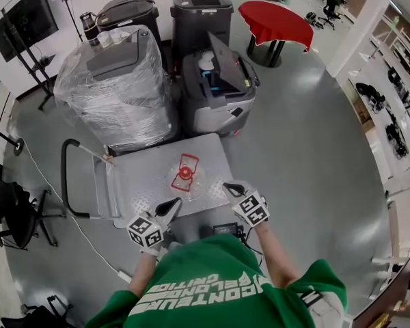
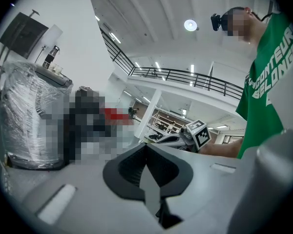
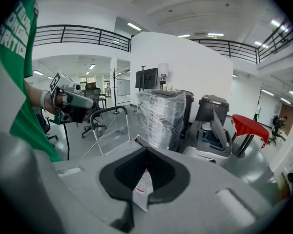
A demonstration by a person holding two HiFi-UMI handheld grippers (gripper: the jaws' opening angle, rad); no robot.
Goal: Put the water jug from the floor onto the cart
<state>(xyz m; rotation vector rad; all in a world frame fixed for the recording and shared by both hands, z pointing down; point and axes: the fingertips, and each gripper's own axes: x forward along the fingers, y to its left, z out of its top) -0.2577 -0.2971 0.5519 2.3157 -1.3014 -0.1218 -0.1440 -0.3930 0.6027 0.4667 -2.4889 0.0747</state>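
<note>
Head view: see jug [image 1: 185,175] standing up on cart [image 1: 142,178], just ahead, between left gripper [image 1: 171,206] & right gripper [image 1: 228,186]. Both shut tight, holding nothing, approx same gap to jug

Clear jug [image 1: 185,178] w/ red cap, upright on cart [image 1: 140,180].

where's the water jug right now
In the head view, the water jug sits on the cart deck at frame centre, right of the cart's handle, with the plastic-wrapped machine beyond it to the left.
</note>
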